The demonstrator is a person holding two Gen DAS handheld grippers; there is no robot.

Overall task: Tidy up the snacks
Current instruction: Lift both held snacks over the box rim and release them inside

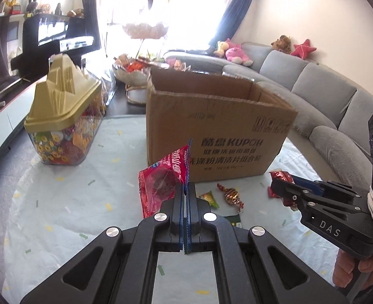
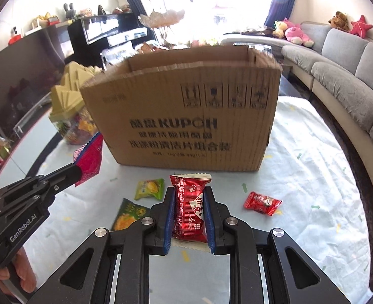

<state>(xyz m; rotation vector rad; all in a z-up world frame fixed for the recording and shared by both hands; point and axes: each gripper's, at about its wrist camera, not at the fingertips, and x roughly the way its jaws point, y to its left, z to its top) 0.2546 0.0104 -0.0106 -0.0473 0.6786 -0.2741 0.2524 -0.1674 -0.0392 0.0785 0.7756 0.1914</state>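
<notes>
An open cardboard box (image 2: 184, 116) printed with black lettering stands on the table (image 2: 313, 157), which is covered with a pale cloth flecked with small coloured marks, and everything else sits around that box. The left gripper (image 1: 185, 190) is in front of the box's lower left corner, its jaws pressed together on the edge of a pink snack packet (image 1: 161, 177) that stands up from the jaws and leans left, clear of the cloth. The right gripper (image 2: 188, 215) is in front of the box's near face, toward the middle, its jaws clamped on the two long sides of a red wrapped snack (image 2: 190, 207) with white sealed ends, held lengthwise and pointing at the box. On the cloth just before the box's near face lies a small green snack packet (image 2: 149, 189), and nearer the camera than it a darker green packet (image 2: 130, 214), partly hidden by the right gripper's frame. To the right of the held red snack, still in front of the box, lies a small red candy (image 2: 262, 202). In the left wrist view a twisted gold-and-red candy (image 1: 230, 195) also lies before the box. To the left of the box stands a clear container (image 1: 65, 136) full of colourful sweets under a gold stepped lid. A grey sofa (image 2: 343, 71) curves away to the box's right. A person's hand (image 1: 356, 268) grips the right gripper's handle.
</notes>
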